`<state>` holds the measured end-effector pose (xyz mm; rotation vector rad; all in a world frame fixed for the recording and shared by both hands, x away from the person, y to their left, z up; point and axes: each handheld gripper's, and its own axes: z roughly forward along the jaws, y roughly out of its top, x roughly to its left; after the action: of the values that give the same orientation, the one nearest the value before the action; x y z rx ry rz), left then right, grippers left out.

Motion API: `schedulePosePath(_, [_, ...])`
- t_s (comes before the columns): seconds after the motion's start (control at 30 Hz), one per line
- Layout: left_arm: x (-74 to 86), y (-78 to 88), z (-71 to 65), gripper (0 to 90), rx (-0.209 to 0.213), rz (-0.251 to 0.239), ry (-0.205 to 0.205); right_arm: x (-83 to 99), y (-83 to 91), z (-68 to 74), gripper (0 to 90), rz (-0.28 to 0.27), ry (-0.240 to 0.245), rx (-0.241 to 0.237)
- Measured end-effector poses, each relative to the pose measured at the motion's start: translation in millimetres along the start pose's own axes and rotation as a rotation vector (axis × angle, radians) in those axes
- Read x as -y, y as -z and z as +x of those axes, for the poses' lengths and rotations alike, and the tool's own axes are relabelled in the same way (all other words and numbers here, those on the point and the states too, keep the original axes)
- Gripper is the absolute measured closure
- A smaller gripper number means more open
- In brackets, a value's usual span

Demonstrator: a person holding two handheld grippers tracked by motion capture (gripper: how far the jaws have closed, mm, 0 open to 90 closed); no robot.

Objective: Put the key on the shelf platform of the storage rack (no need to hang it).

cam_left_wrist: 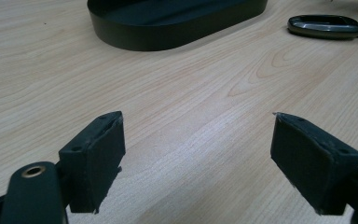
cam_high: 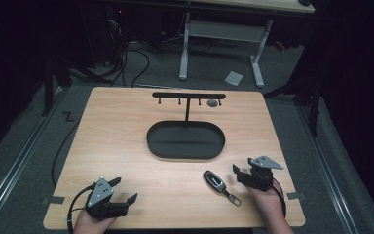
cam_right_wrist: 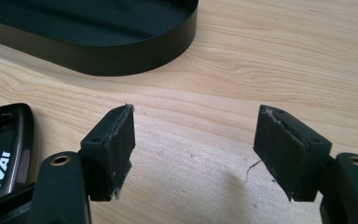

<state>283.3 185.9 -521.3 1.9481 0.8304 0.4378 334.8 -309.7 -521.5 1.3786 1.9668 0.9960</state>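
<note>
right gripper [cam_high: 242,174] open, empty — parked beside key fob [cam_high: 215,181] for pickup; left gripper [cam_high: 124,190] open, idle

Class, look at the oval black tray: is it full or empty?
Empty. The oval black tray shows a bare dark floor; the car key lies outside it on the table.

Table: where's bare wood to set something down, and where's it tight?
Free: the wide left strip between the oval tray and the table edge; the front middle between the left gripper and the key fob; the right strip beside the tray. Tight: between fob and right gripper, and behind the tray under the hook rack.
</note>
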Motion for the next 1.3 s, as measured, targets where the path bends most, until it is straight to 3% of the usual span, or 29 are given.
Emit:
schedulePosePath(0.4, [-0.1, -1.3, -0.7, 18.4, 0.007, 0.004, -0.004, 1.1, -1.0, 1.2, 26.1, 0.01, 0.024, 0.0])
schedulePosePath(0.63, [-0.3, -2.0, -1.5, 18.4, 0.014, 0.007, -0.01, -0.2, -0.6, 0.3, 25.5, 0.017, -0.011, -0.029])
schedulePosePath(0.9, [-0.6, -2.3, -2.4, 18.4, 0.021, 0.006, -0.015, -3.7, 0.0, 2.1, 24.1, 0.014, 0.026, -0.018])
schedulePosePath(1.1, [-0.5, -2.5, -2.8, 18.4, 0.027, 0.008, -0.016, -5.0, -1.0, 7.2, 20.8, 0.049, 0.057, 0.001])
schedulePosePath(1.17, [-0.4, -2.7, -2.8, 18.4, 0.027, 0.008, -0.017, -6.0, -2.9, 10.2, 20.8, 0.093, 0.06, -0.008])
schedulePosePath(1.3, [0.0, -1.7, -2.3, 18.4, 0.03, 0.005, -0.015, -8.5, -4.3, 15.5, 21.1, 0.125, 0.084, -0.01])
